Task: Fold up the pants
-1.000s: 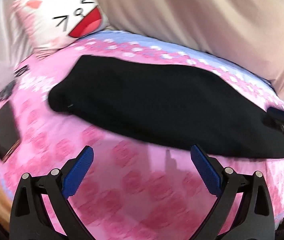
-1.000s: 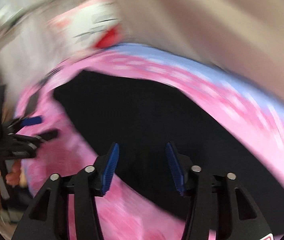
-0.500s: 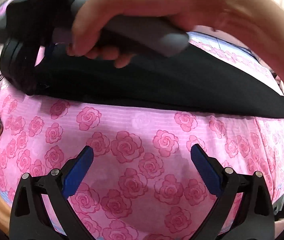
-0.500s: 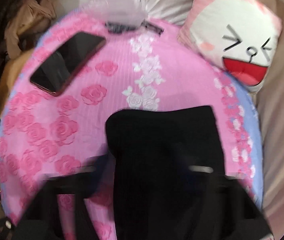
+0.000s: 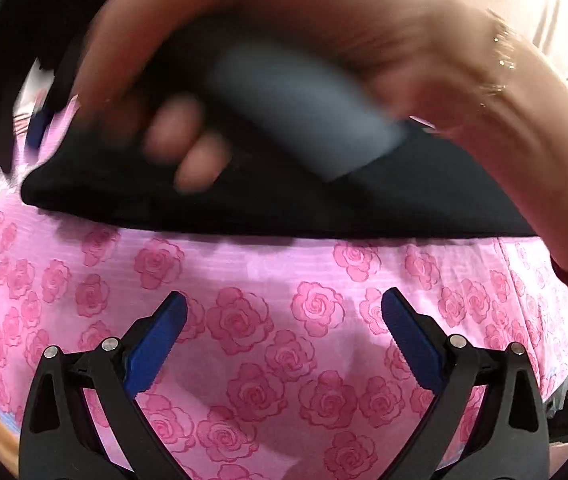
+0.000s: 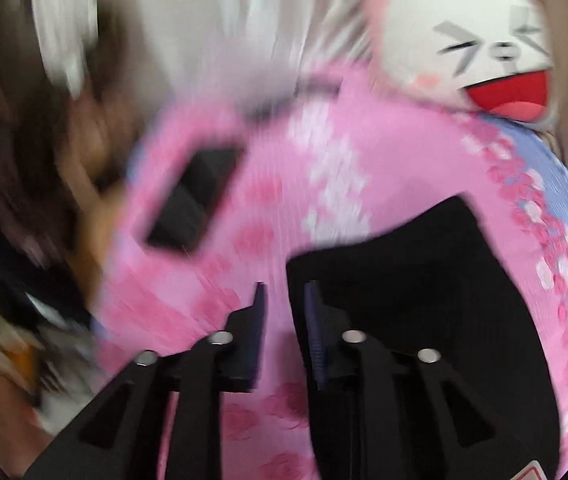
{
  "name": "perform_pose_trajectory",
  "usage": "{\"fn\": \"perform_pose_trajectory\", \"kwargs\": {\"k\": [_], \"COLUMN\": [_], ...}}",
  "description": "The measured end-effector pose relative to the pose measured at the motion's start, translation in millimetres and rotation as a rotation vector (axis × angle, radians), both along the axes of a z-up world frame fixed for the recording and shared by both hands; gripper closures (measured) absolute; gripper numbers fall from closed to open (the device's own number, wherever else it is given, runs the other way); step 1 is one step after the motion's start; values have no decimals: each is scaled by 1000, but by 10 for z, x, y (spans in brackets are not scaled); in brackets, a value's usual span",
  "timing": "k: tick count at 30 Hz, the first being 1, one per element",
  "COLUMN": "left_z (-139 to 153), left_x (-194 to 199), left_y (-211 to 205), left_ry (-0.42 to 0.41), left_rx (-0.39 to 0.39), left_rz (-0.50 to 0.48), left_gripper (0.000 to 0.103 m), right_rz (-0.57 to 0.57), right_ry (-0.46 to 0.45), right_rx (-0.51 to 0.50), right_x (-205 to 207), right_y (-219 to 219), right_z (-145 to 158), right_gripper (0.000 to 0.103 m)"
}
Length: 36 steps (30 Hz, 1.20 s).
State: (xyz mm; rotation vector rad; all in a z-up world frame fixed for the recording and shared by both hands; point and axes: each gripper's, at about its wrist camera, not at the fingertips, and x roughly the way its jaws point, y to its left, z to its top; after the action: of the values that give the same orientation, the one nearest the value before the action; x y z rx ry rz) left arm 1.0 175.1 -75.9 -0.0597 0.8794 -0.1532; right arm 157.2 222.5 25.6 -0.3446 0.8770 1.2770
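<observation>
One pair of black pants is seen, laid as a long dark band across the middle of the left wrist frame and filling the lower right of the right wrist frame, on a pink bedspread printed with roses. The left gripper is held wide, nothing between its blue pads, low in the frame over bare bedspread and just short of the pants' near edge. The right gripper is drawn narrow with a slim gap left; its jaws straddle the left edge of the pants in the lower centre, but whether cloth is pinched cannot be told through the blur. The hand carrying that gripper fills the upper half of the left wrist frame, above the pants.

The step in hand is judged to be a grip at the end of the pants for a lengthwise fold. It would be done well if both layers were caught together at the edge, the bedspread left out of the pinch, and the end carried low and straight so the edges line up.

Counted: one pair of pants, two grippers, one phone at centre left, one cartoon-face pillow at upper right.
</observation>
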Motion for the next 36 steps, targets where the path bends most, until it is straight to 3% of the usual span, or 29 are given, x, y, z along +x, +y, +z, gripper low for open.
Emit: {"fn": "perform_pose_trajectory", "kwargs": {"k": [1, 3, 6, 9, 15, 18, 20, 23, 25, 29, 31, 32, 34, 36], "left_z": [0, -15, -14, 48, 170, 206, 232, 301, 299, 149, 102, 96, 110, 118], "left_x": [-9, 21, 95, 128, 285, 426, 495, 694, 787, 1073, 1133, 1143, 1115, 1094], "left_y": [2, 0, -12, -67, -448, -752, -943, -1310, -1538, -1958, -2051, -2086, -2150, -2212], "left_ry": [-2, 9, 23, -4, -47, -59, -68, -75, -76, -3, 20, 24, 14, 8], "left_rx": [-4, -8, -13, -2, 50, 74, 77, 85, 101, 113, 130, 141, 157, 178], "left_rz": [5, 12, 4, -15, -69, -93, -101, -102, -92, -72, -61, -51, -46, -40], "left_gripper": [7, 7, 7, 7, 7, 7, 7, 7, 7, 7, 7, 7, 7, 7], "right_rz": [-50, -166, -362, -586, -925, -1176, -1303, -1445, -1463, -1551, -1582, -1654, -1742, -1764], "right_ry": [5, -40, -175, -247, -119, -114, -27, -14, -15, -35, -31, -33, -44, -13], "right_rx": [70, 136, 63, -83, -248, -385, -247, -143, -92, -222, -147, -171, -165, -47], "right_x": [77, 193, 201, 111, -420, -608, -788, -1020, -1068, -952, -1091, -1156, -1309, -1515], "right_y": [-229, -777, -1460, -2221, -3906, -4803, -5303, -5660, -5749, -6198, -6535, -6786, -7127, -7433], "right_z": [173, 443, 482, 172, -573, -878, -833, -718, -690, -893, -885, -839, -788, -731], "right_gripper": [46, 46, 46, 46, 47, 48, 48, 48, 48, 50, 52, 58, 57, 53]}}
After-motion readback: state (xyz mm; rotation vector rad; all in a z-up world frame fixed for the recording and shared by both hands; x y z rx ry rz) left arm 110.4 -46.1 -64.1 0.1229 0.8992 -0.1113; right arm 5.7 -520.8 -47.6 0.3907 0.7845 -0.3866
